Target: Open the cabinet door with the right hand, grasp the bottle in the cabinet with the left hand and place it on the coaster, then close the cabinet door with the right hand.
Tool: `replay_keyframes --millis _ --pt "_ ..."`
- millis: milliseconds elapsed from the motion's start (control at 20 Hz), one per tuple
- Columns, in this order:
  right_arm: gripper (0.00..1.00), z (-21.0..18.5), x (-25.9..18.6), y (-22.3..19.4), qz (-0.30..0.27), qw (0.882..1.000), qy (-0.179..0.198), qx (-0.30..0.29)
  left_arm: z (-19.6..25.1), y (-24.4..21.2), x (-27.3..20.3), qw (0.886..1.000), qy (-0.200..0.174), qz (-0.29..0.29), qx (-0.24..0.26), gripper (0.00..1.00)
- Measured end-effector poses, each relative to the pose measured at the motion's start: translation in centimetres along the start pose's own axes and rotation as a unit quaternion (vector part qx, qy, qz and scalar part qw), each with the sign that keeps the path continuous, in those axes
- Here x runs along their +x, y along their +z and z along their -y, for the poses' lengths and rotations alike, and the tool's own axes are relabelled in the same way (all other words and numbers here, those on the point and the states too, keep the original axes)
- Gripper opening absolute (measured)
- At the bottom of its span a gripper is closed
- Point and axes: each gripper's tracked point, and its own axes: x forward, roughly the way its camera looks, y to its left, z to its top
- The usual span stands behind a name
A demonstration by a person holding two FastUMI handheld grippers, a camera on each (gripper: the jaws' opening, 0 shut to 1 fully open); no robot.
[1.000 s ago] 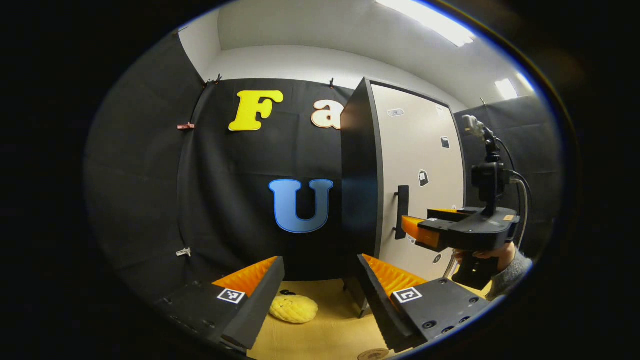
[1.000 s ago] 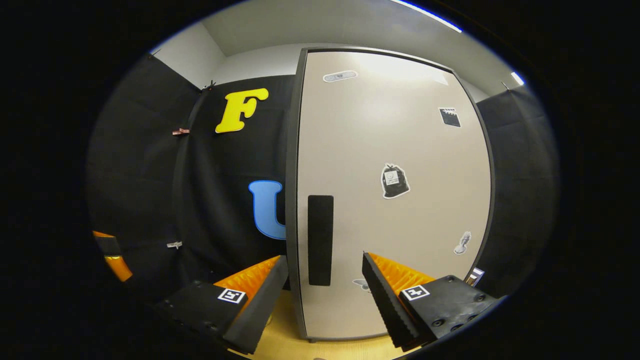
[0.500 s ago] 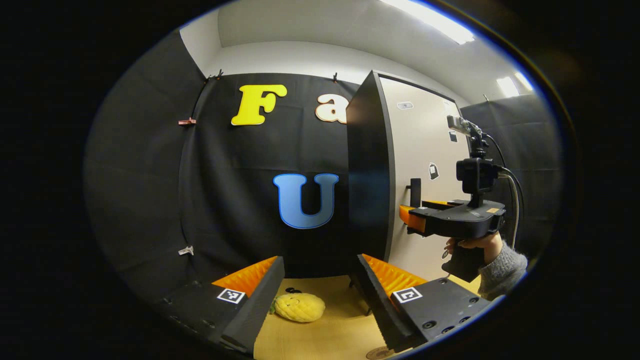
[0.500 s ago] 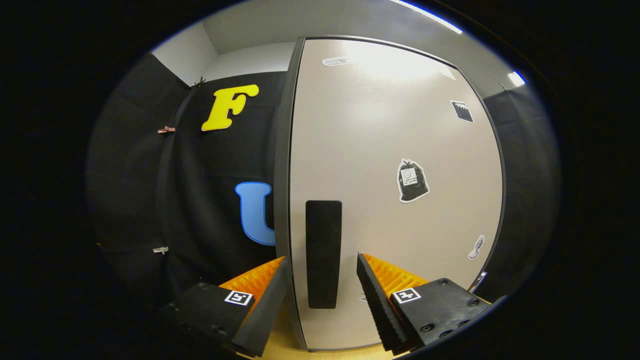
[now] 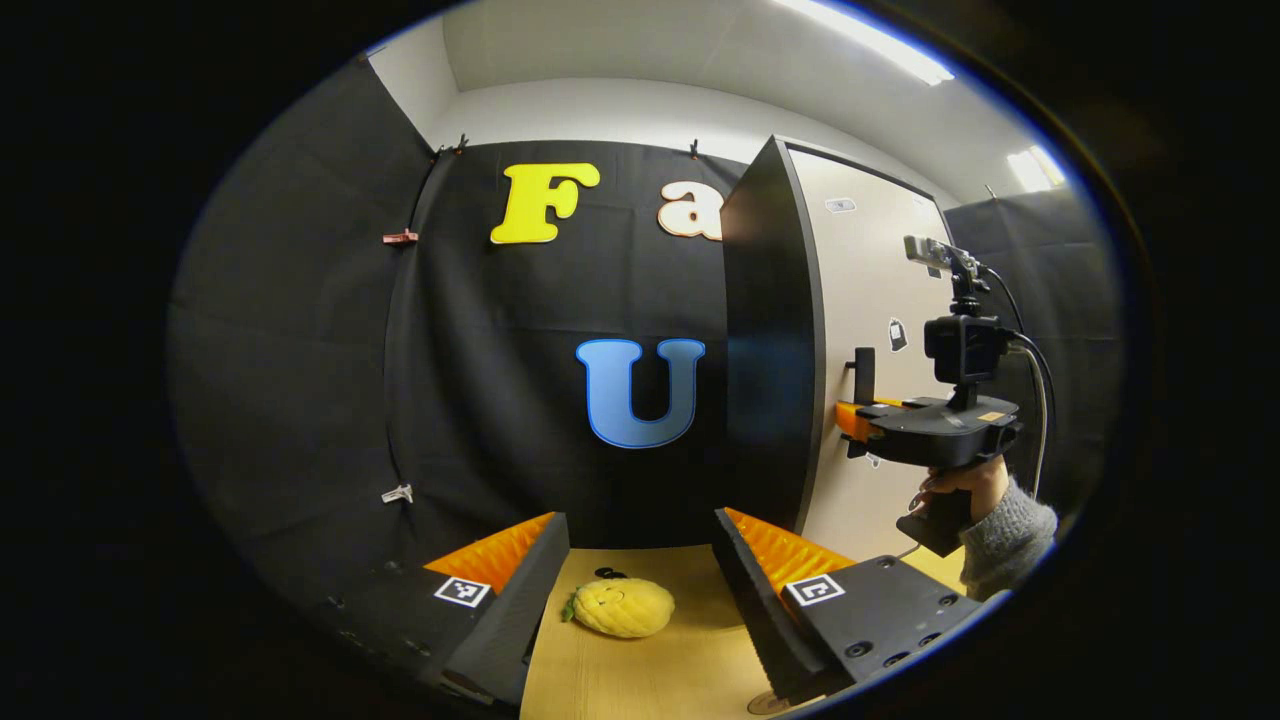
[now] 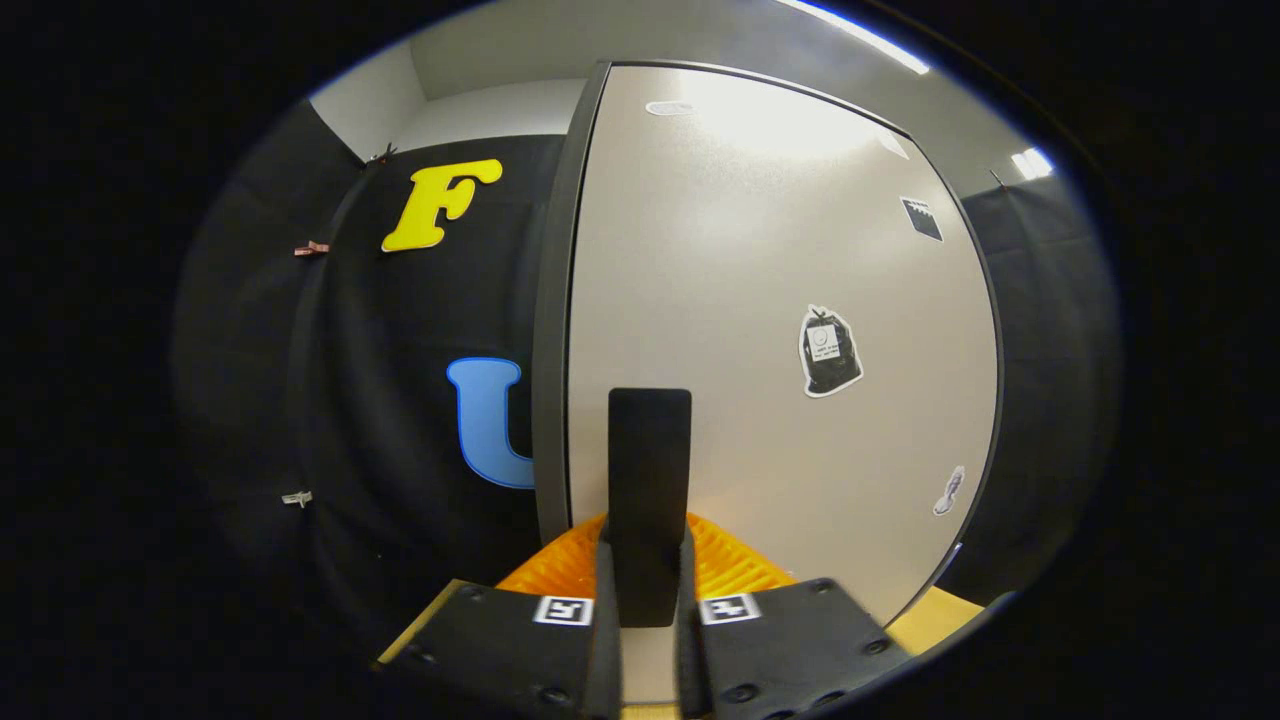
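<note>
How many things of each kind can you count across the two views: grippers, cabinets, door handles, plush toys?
Grippers: 2, left gripper and right gripper
Cabinet: 1
Door handle: 1
Plush toy: 1
Total: 5

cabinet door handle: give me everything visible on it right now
The handle is a flat black vertical bar, matte, standing off the pale cabinet door near the door's left edge, about mid-height. In the right gripper view, the right gripper is shut on its lower end, a finger on each side. In the left gripper view the handle shows edge-on, sticking out from the door face, with that gripper at it. The door looks closed.
</note>
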Motion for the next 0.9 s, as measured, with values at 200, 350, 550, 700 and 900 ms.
replay_keyframes --millis 200,350,550,700,900 --pt "0.13 0.2 -0.6 -0.2 -0.012 1.000 0.017 -0.011 0.5 0.0 -0.4 1.000 -0.004 0.001 0.003 0.92" --pt "0.13 -0.3 -0.9 -0.2 -0.012 0.999 0.036 -0.008 1.1 0.4 -0.8 1.000 -0.012 0.007 0.006 0.92" --pt "0.13 -0.5 -1.4 -0.5 -0.022 0.999 0.046 -0.006 2.7 0.8 -0.9 0.999 -0.029 0.012 0.005 0.90" --pt "0.13 -0.8 -1.9 -0.5 -0.022 0.998 0.052 0.002 4.0 0.6 -1.8 0.999 -0.046 0.016 0.008 0.92" --pt "0.13 0.0 -2.5 -0.4 -0.016 0.999 0.047 0.002 5.1 1.0 -1.2 0.998 -0.066 0.017 0.017 0.92"
